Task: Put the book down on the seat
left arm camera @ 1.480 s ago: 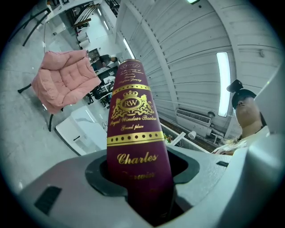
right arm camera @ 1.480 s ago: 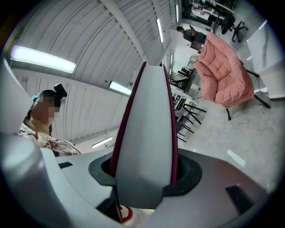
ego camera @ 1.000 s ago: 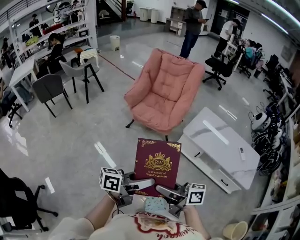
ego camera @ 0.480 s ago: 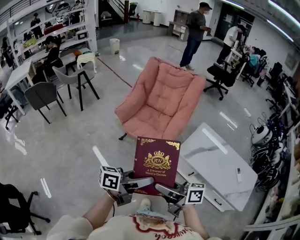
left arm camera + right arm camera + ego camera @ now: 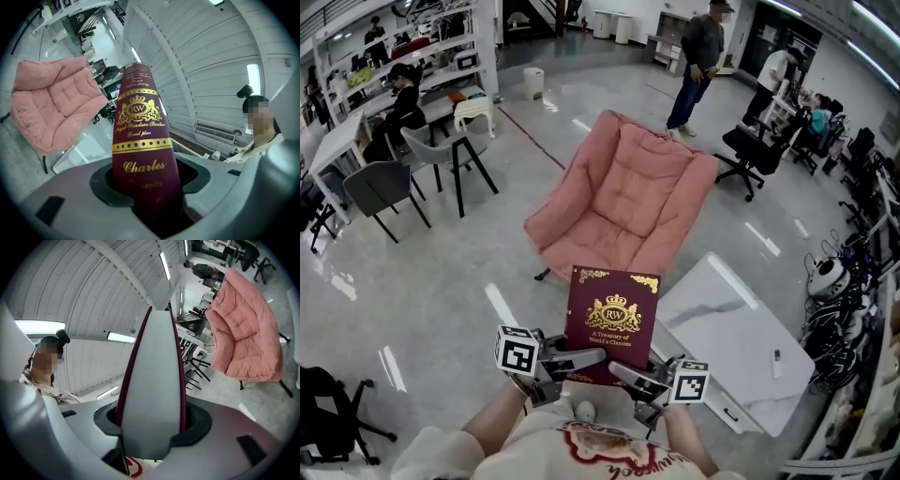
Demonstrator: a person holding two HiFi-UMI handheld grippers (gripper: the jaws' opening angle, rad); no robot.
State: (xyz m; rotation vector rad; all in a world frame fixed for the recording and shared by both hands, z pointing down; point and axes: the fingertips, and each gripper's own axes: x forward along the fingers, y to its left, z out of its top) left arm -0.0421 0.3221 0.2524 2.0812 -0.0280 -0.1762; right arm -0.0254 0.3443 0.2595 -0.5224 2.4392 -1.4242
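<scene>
between the two hand-held grippers, out in front of the person, a maroon book (image 5: 612, 323) with gold print is carried roughly flat, cover up, above the floor (image 5: 441, 291) and short of the pink chair (image 5: 656, 169), not yet over its seat (image 5: 591, 239). the left hand-held gripper (image 5: 579, 359) is clamped on the near spine side, and the right hand-held gripper (image 5: 630, 374) on the near page side, white page block between its jaws. it looks like a stiff, fairly weighty hardback with a glossy cover that could slip. both grips sit at the near end, so the far end hangs free and a pinch across the full thickness seems wise. the seat looks soft and sloped, so the book may slide.
</scene>
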